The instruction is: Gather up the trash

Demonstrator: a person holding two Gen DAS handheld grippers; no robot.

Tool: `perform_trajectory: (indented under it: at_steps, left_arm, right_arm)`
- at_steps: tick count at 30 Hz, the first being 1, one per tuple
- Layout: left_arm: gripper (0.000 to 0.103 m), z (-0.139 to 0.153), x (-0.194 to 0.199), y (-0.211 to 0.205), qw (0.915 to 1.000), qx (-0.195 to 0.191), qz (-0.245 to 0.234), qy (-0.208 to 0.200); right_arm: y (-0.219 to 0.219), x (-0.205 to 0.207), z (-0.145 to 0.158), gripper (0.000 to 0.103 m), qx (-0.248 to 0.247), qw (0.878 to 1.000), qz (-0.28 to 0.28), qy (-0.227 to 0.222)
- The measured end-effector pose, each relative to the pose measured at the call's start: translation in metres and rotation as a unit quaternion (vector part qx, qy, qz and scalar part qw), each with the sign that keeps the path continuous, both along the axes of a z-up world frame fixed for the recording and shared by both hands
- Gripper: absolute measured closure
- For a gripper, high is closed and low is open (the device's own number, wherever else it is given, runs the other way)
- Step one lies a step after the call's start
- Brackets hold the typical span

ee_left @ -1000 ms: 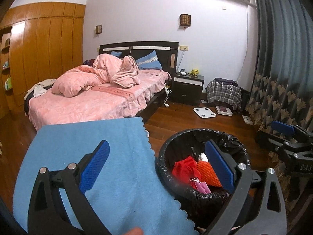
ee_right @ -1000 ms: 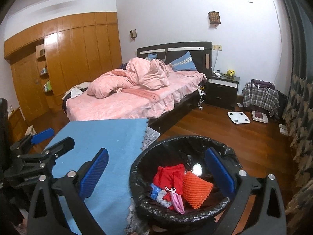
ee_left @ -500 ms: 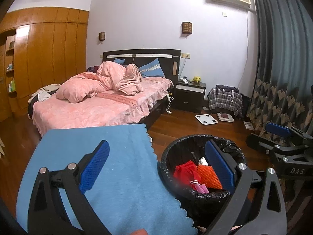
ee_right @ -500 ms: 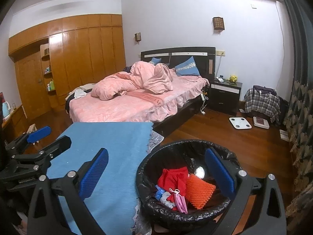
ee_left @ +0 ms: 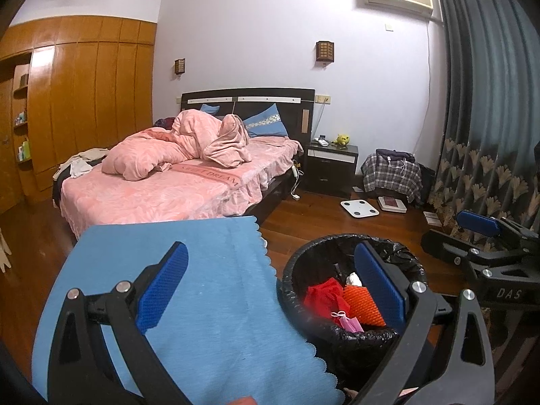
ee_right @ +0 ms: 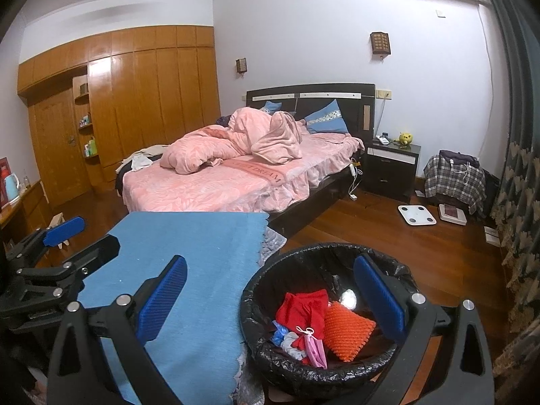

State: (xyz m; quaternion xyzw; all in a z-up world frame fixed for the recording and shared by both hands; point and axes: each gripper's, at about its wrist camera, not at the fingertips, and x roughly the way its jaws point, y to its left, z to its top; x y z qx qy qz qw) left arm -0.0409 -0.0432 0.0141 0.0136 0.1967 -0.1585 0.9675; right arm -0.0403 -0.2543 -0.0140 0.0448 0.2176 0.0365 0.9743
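Note:
A round bin lined with a black bag (ee_right: 270, 361) (ee_left: 297, 266) stands on the floor right of a table with a blue cloth (ee_right: 202, 249) (ee_left: 189, 246). Inside lie red cloth (ee_right: 305, 307) (ee_left: 324, 297), an orange ridged pad (ee_right: 347, 330) (ee_left: 362, 305), a pink mask (ee_right: 315, 347) (ee_left: 347, 322) and a shiny white scrap (ee_right: 348, 298). My left gripper (ee_left: 270, 287) is open and empty above the table's right edge; it also shows in the right wrist view (ee_right: 81, 236). My right gripper (ee_right: 270, 293) is open and empty above the bin; it also shows in the left wrist view (ee_left: 452, 233).
A bed with pink bedding (ee_right: 236, 175) stands beyond the table. A dark nightstand (ee_right: 391, 168), a white scale (ee_right: 416, 215), a plaid-covered pile (ee_right: 454, 179) and a patterned curtain (ee_right: 519, 202) line the right. Wooden wardrobes (ee_right: 135, 108) fill the left wall.
Both grippers have risen and pulled back, so the bin and table sit lower and farther in view. Both stay open and empty.

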Motion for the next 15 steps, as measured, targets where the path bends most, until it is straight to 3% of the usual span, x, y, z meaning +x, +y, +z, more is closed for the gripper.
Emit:
perform_trajectory:
  at_steps: [15]
  left_arm:
    - [0.007,0.0003,-0.0006,0.0028,1.0,0.001,0.001,0.0]
  right_arm:
    - [0.0014,0.0,0.0001,0.006,0.001,1.0,0.0,0.0]
